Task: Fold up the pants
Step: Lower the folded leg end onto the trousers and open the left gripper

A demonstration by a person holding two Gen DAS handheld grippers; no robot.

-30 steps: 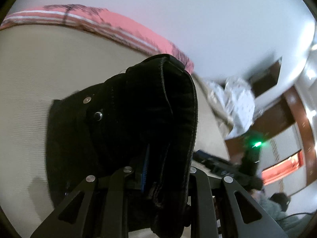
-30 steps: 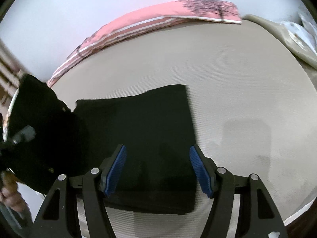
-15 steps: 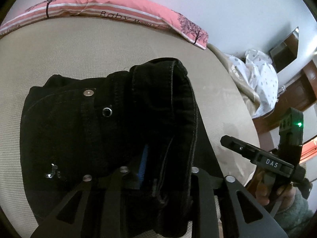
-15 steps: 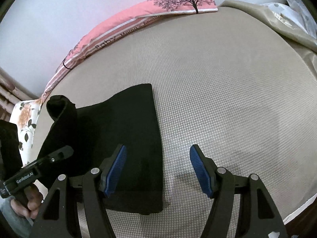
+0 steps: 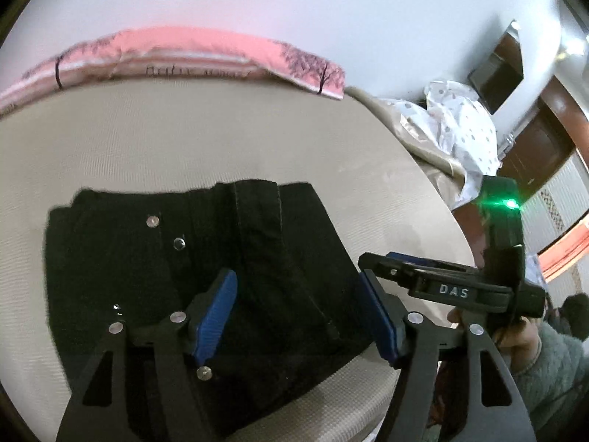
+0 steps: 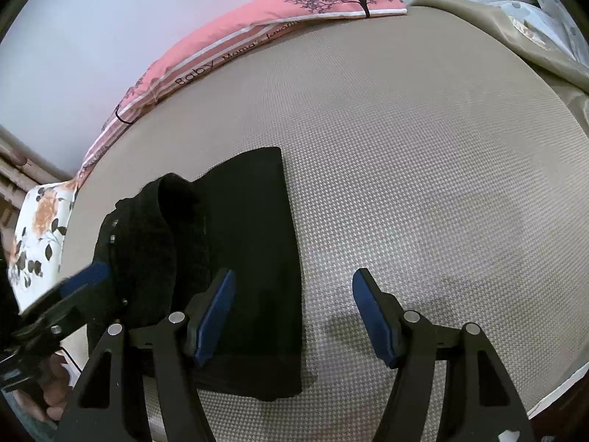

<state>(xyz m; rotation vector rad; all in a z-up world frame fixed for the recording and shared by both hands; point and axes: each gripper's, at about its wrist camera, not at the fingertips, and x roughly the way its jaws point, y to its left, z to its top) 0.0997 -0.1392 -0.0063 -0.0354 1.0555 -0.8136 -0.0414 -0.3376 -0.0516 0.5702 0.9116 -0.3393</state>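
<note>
The black pants (image 5: 206, 269) lie folded into a compact stack on the beige bed (image 5: 154, 140), waistband rivets facing up, with one thick seam band running down the middle of the stack. The left gripper (image 5: 300, 313) hovers just above the near edge of the stack, its blue-padded fingers (image 5: 215, 311) spread wide and holding nothing. The right gripper (image 6: 292, 313) is likewise released, fingers (image 6: 371, 313) apart: the left one sits over the pants' right edge, the other over bare mattress. In the right wrist view the pants (image 6: 235, 258) lie left of centre, a raised hump of cloth on their left side. A pink pillow (image 6: 257, 33) printed with trees lines the far edge of the bed, and a white dotted cloth (image 5: 460, 125) is bunched at the right
</note>
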